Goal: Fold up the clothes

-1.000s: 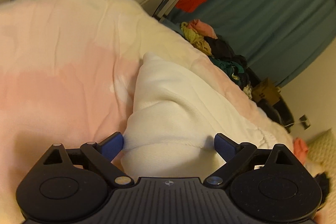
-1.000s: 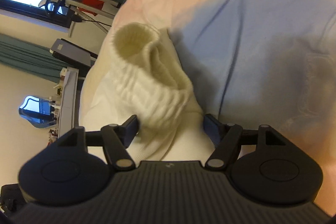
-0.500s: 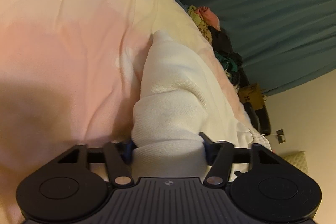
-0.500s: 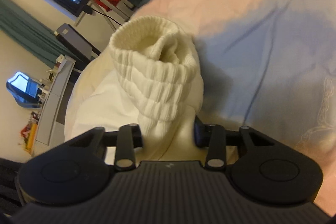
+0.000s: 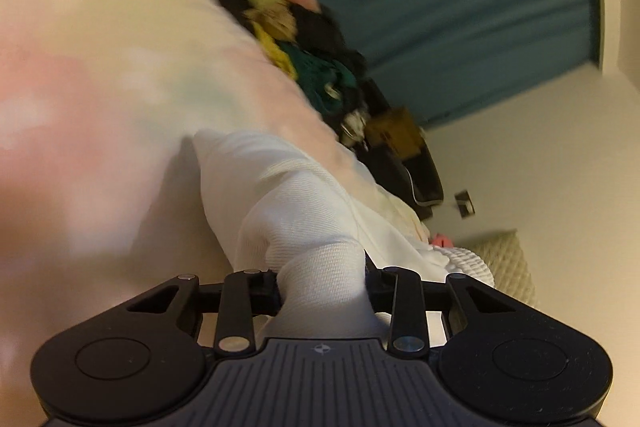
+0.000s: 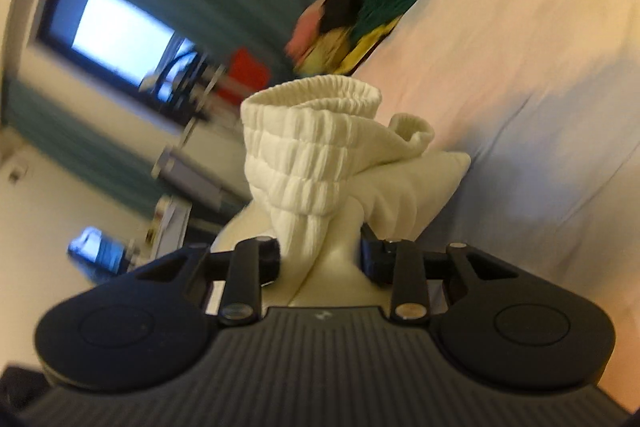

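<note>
A white knit garment (image 5: 304, 203) lies bunched on the pink and cream bed cover (image 5: 100, 87). In the left wrist view one end of it is pinched between the jaws of my left gripper (image 5: 320, 279), which are closing on the cloth. In the right wrist view its ribbed cuff (image 6: 308, 155) stands up above my right gripper (image 6: 320, 255), whose jaws are also closing with the fabric squeezed between them. That end is raised off the bed cover (image 6: 520, 67). Both views are blurred by motion.
A pile of mixed clothes (image 5: 312, 67) (image 6: 360, 19) lies at the bed's far edge, before a teal curtain (image 5: 440, 7). A bright window (image 6: 120, 35) and a red object (image 6: 248, 71) are behind. A quilted pillow (image 5: 504, 267) sits to the right.
Both grippers went from wide apart around the garment to pinched on it. Both have risen and tilted, pulling the cloth up off the bed.
</note>
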The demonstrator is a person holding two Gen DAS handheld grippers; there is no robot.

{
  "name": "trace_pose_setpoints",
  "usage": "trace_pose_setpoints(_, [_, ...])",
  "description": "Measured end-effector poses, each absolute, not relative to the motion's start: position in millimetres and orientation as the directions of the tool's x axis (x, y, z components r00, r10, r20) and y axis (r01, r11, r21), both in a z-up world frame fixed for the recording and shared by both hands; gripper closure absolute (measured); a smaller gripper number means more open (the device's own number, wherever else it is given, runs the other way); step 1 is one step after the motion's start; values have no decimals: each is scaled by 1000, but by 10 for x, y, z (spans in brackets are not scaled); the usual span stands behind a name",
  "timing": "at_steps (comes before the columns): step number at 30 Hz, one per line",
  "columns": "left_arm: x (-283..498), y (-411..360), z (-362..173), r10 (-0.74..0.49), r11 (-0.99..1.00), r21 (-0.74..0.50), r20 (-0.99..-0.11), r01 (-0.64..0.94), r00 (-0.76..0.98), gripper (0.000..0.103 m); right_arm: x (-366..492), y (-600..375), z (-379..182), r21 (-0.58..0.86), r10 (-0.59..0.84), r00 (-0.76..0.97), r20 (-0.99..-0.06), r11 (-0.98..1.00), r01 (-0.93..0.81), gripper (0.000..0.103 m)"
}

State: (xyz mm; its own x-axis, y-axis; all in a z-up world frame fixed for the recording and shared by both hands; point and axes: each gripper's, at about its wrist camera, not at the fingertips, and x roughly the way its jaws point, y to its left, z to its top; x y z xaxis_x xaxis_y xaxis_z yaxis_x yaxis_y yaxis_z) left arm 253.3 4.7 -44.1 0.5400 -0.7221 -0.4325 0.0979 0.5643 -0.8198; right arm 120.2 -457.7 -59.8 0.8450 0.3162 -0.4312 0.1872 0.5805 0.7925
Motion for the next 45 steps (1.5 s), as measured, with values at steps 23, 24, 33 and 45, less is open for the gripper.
trace_pose_setpoints(23, [4421, -3492, -972, -695, 719, -524, -548, 457, 465, 66, 2092, -6683, -1717, 760, -185, 889, -419, 465, 455, 69])
trace_pose_setpoints(24, [4338, -3453, -1050, -686, 727, -498, -560, 472, 465, 65, 2026, -6627, -1822, 755, -190, 877, -440, 450, 477, 69])
trace_pose_setpoints(33, [3622, -3228, -1145, -587, 790, -280, -603, 546, 540, 43, 1690, -6400, -2066, 733, -176, 822, -542, 380, 565, 63])
trace_pose_setpoints(45, [2475, -2994, 191, -576, 780, -103, -504, 617, 644, 29, 1137, -5791, -706, 514, -234, 773, -590, 630, 583, 63])
